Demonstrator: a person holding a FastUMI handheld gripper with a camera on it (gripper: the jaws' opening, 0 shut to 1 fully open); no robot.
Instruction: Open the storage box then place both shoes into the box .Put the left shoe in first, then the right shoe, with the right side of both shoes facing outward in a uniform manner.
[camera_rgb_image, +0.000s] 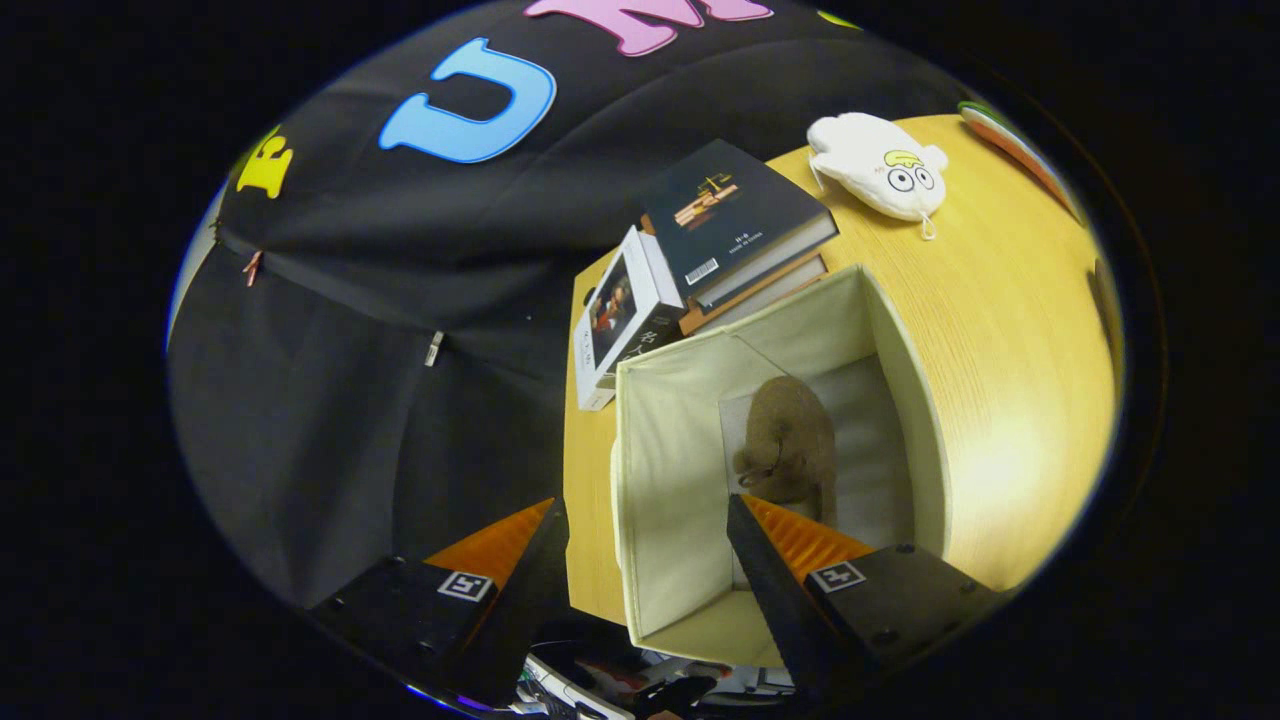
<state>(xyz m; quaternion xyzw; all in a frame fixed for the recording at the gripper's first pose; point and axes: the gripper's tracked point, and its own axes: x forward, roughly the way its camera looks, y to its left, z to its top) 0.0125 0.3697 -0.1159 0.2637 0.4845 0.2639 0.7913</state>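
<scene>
A cream fabric storage box (680, 470) stands open on the wooden table (1000, 330), seen from above. One brown suede shoe (790, 440) lies on the box's floor, toward the side away from the wall cloth. My gripper (645, 515) hovers above the box's near rim, open, with nothing between its fingers. One fingertip (745, 510) hangs over the box just short of the shoe, the other fingertip (540, 520) is outside the box over the table's edge.
A stack of books (730, 235) and a white boxed book (620, 330) lie just beyond the box. A white plush toy with big eyes (880, 170) rests farther back on the table. Black cloth wall hangs beside the table's edge.
</scene>
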